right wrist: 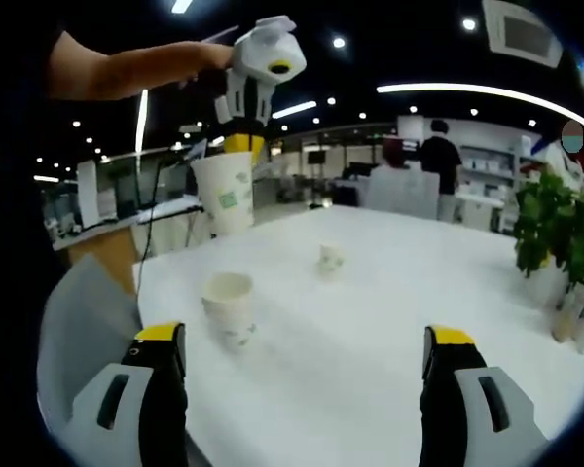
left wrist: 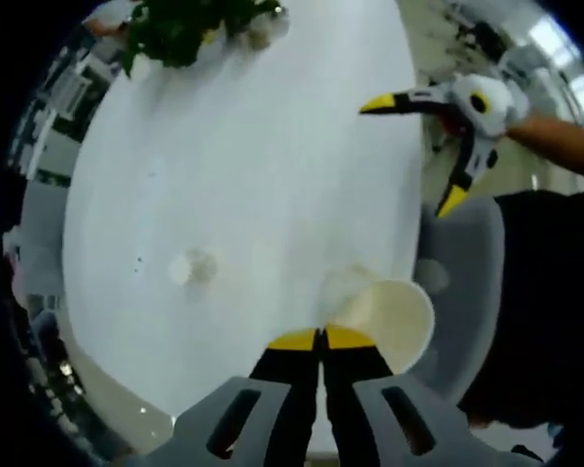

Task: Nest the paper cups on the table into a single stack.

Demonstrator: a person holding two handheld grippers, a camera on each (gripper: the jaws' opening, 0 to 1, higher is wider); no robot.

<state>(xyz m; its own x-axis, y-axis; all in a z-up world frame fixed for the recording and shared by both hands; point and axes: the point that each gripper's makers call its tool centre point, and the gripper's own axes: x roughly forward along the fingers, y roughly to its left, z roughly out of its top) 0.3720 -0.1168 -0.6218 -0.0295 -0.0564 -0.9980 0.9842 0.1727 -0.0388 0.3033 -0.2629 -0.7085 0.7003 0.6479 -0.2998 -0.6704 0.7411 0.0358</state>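
In the left gripper view, the left gripper has its yellow-tipped jaws pinched together on the rim of a paper cup, whose open mouth hangs just beyond the tips, above the near edge of the white table. Directly under it, faint against the tabletop, sits what looks like a second cup; a small cup stands farther in. The right gripper comes in with jaws spread, off the table's side edge. A potted plant stands at the far end.

In the right gripper view, the right gripper is spread wide and holds nothing. The left gripper carries its cup raised above the table's left edge, seemingly to lower it into the upright cup below. The small cup waits toward the middle; 3 cups remain unstacked. People stand beyond.
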